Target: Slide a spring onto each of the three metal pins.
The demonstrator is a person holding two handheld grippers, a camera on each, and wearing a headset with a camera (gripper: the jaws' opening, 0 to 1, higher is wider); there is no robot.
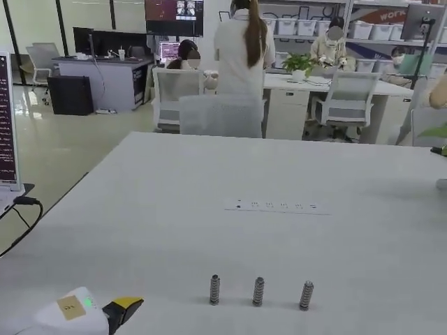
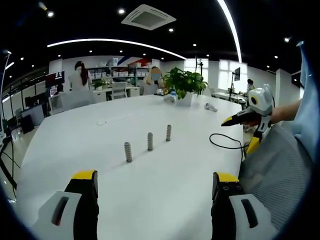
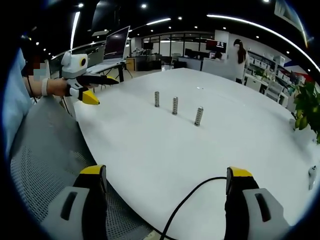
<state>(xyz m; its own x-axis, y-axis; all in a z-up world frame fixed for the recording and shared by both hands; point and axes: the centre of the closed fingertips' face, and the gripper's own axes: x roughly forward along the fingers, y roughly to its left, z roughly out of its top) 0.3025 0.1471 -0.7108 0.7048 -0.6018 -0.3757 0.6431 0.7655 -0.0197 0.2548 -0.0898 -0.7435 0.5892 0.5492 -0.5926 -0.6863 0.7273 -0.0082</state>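
Head view, lower centre: three springs stand in a row on the table, seemingly already over their pins. My left gripper and right gripper both gape wide, empty; a careless sweep could topple them.

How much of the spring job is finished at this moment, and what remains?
Done: three springs stand upright in a row on the table, apparently each on its pin. In hand: nothing; the left gripper and right gripper are open and empty. Left: nothing visible.
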